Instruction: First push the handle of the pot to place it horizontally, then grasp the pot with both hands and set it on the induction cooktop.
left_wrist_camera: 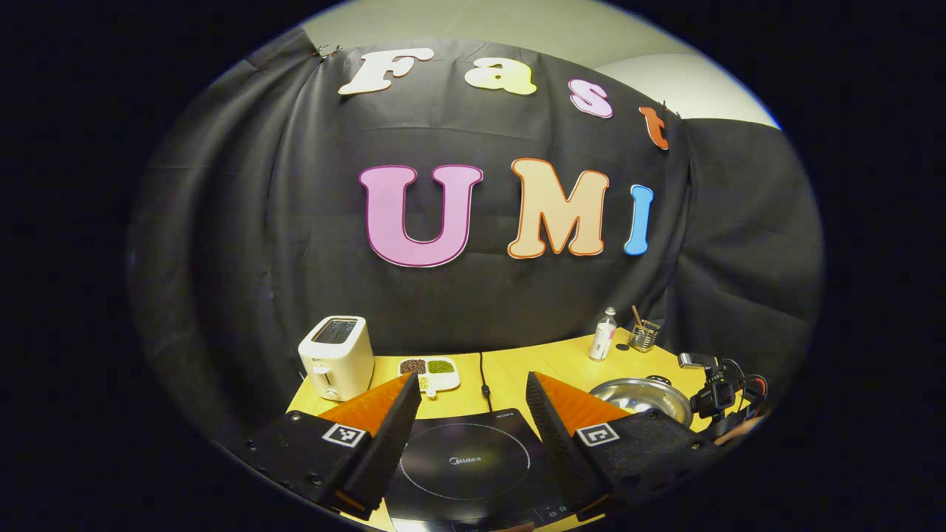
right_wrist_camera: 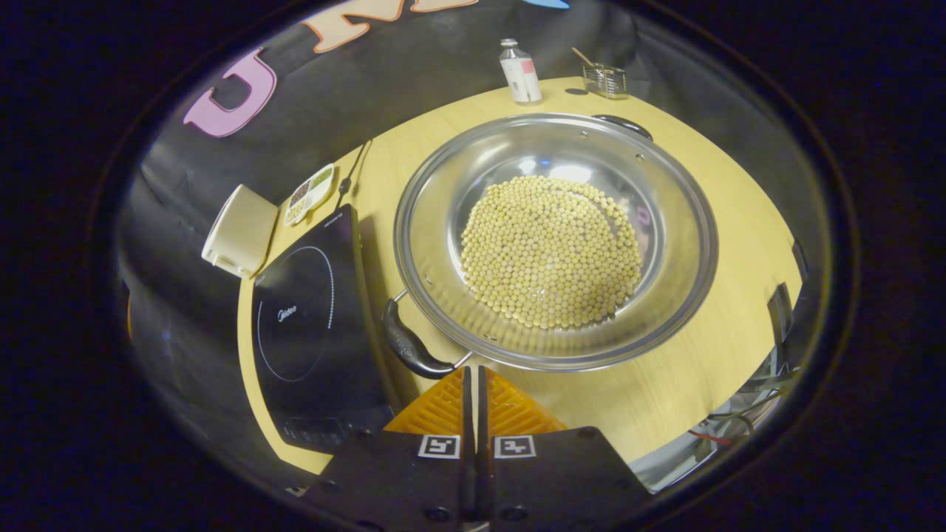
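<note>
The pot (right_wrist_camera: 554, 244), full of beans, sits on the worktop (right_wrist_camera: 709, 369) just right of the cooktop (right_wrist_camera: 310, 325). The right gripper (right_wrist_camera: 473, 384) has its fingers pressed together, empty, near the pot's handle (right_wrist_camera: 410, 343). The left gripper (left_wrist_camera: 473, 403) hangs over the cooktop, fingers wide apart, holding nothing

Surface: yellow wooden table (right_wrist_camera: 695, 399).
Left side: black induction cooktop (right_wrist_camera: 314, 325); behind it, white toaster (right_wrist_camera: 240, 230) and white divided dish (right_wrist_camera: 310, 193) of beans.
Centre-right: steel pot (right_wrist_camera: 554, 236) holding yellow beans, just beside the cooktop.
Far edge: white bottle (right_wrist_camera: 519, 72) and wire holder (right_wrist_camera: 604, 80).
</note>
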Motion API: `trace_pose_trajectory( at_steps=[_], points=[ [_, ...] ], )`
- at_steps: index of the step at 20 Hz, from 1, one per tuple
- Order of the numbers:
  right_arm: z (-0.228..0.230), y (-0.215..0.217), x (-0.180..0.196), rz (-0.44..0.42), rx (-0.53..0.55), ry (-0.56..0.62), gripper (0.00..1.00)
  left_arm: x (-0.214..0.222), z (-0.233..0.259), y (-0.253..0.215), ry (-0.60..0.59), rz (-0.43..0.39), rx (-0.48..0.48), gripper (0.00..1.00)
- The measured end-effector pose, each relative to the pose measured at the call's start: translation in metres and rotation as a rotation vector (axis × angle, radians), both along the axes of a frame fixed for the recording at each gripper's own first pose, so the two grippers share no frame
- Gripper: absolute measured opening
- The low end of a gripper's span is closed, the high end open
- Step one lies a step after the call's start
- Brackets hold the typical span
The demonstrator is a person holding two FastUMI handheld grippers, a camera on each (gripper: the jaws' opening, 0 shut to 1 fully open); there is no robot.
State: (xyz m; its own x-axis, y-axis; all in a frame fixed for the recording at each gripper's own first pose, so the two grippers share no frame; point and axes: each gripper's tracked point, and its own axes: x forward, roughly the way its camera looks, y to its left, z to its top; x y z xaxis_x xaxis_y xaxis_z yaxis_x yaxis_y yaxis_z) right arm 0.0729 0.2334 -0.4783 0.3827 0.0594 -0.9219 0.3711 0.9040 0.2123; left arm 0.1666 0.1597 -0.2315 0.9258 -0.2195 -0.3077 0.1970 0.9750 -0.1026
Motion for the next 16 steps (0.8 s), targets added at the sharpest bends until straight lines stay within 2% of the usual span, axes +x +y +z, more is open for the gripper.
trace_pose_trajectory(
  at_steps=[11, 12, 16],
  points=[
    [-0.006, 0.032, 0.040, -0.174, 0.118, 0.014, 0.02, -0.007, -0.004, 0.028, 0.005, 0.064, 0.022, 0.88],
    [-0.007, 0.035, 0.044, -0.184, 0.127, 0.013, 0.00, -0.007, -0.003, 0.030, 0.003, 0.069, 0.023, 0.88],
    [-0.004, 0.038, 0.043, -0.179, 0.151, 0.005, 0.02, -0.009, -0.006, 0.027, 0.016, 0.069, 0.012, 0.88]
  ],
)
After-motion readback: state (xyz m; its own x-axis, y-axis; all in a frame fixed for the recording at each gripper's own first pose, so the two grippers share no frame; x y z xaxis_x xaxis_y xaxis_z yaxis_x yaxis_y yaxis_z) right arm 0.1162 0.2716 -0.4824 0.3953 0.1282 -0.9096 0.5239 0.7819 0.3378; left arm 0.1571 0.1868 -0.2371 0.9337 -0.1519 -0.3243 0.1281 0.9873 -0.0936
